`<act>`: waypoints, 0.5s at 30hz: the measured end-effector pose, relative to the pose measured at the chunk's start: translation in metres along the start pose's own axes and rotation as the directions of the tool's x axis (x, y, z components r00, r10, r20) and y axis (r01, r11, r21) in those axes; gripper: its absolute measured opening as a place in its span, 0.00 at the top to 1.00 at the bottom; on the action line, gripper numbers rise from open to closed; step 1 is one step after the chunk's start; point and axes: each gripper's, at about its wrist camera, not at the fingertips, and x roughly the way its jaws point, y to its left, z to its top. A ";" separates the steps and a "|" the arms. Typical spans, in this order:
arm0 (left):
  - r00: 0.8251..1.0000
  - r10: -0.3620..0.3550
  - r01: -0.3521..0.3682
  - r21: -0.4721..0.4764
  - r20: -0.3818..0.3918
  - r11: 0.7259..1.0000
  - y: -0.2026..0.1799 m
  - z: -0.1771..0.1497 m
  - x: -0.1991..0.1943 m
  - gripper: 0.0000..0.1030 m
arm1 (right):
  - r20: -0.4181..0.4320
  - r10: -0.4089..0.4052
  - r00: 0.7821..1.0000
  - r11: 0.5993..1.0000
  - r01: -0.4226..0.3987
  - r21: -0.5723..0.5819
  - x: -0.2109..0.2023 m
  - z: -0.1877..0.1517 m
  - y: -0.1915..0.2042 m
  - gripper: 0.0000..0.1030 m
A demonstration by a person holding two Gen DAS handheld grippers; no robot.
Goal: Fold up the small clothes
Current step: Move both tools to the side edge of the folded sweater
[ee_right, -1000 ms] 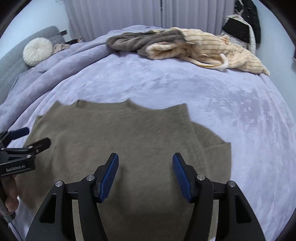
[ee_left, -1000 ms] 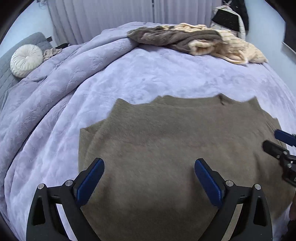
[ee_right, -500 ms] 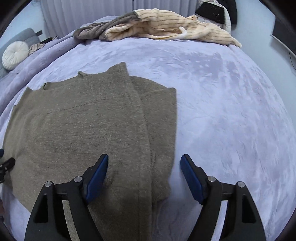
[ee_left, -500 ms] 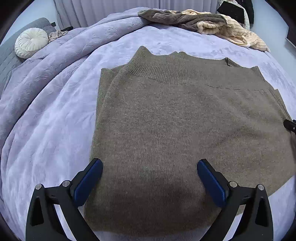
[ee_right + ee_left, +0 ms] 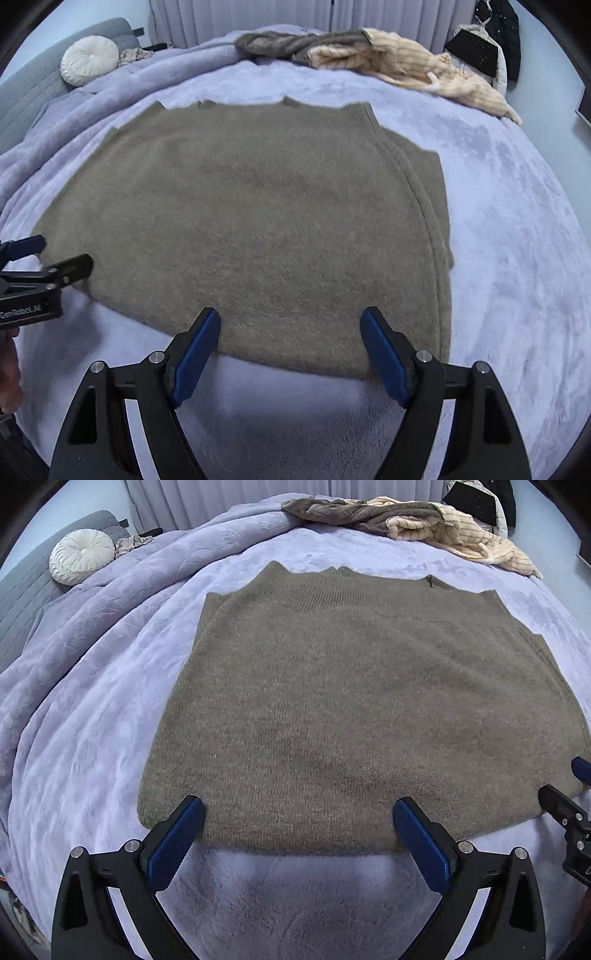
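Both grippers have drawn back toward the near edge of the bed since a second ago, so the olive-brown knit sweater (image 5: 354, 709) now lies wholly ahead of them instead of under them. It rests flat on the lavender plush blanket (image 5: 92, 738), ribbed collar at the far side, sleeves folded in along both sides, near hem just in front of the blue pads.

The left gripper (image 5: 295, 823) stands wide open over the near hem with nothing between its fingers; the fingertips look to be just above the fabric, though I can't tell whether they touch. The right gripper (image 5: 290, 332) has just been opening, and its jaws now stand wide apart over the hem too, holding nothing. Each gripper shows at the edge of the other's view, side by side along the hem.

At the far side of the bed lies a heap of other clothes (image 5: 369, 55), brown and cream striped. A round white cushion (image 5: 82, 556) sits on the grey sofa (image 5: 22, 590) off to the left.
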 end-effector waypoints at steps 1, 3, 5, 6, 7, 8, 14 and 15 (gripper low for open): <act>1.000 -0.002 0.002 -0.002 -0.014 1.000 0.002 -0.003 0.004 0.00 | 0.004 0.014 1.000 1.000 -0.014 0.023 0.000 -0.004 -0.006 0.21; 1.000 -0.011 0.011 -0.007 -0.023 1.000 0.004 -0.007 0.008 0.00 | 0.011 0.023 1.000 0.999 -0.024 0.045 -0.002 -0.006 -0.014 0.21; 1.000 -0.017 0.017 -0.012 -0.025 1.000 0.006 -0.009 0.006 0.00 | 0.001 0.011 1.000 0.999 -0.011 0.044 -0.005 -0.008 -0.020 0.21; 0.999 -0.018 0.018 -0.011 -0.027 1.000 0.006 -0.010 0.003 0.00 | -0.005 0.015 1.000 0.999 -0.014 0.044 -0.007 -0.010 -0.024 0.21; 0.999 -0.020 0.020 -0.008 -0.027 1.000 0.007 -0.011 0.000 0.00 | -0.010 0.021 1.000 0.999 -0.020 0.043 -0.009 -0.012 -0.027 0.21; 1.000 -0.016 0.015 -0.004 -0.021 1.000 0.007 -0.013 -0.003 0.00 | -0.011 0.027 1.000 0.999 -0.026 0.046 -0.013 -0.014 -0.031 0.21; 0.999 -0.021 0.022 -0.029 0.029 0.999 0.024 -0.017 -0.026 0.00 | 0.028 -0.010 1.000 0.996 0.008 0.091 -0.046 -0.023 -0.050 0.21; 0.999 -0.032 0.034 -0.041 0.040 0.999 0.030 -0.017 -0.030 0.00 | 0.039 -0.008 0.999 0.995 0.004 0.104 -0.051 -0.023 -0.054 0.21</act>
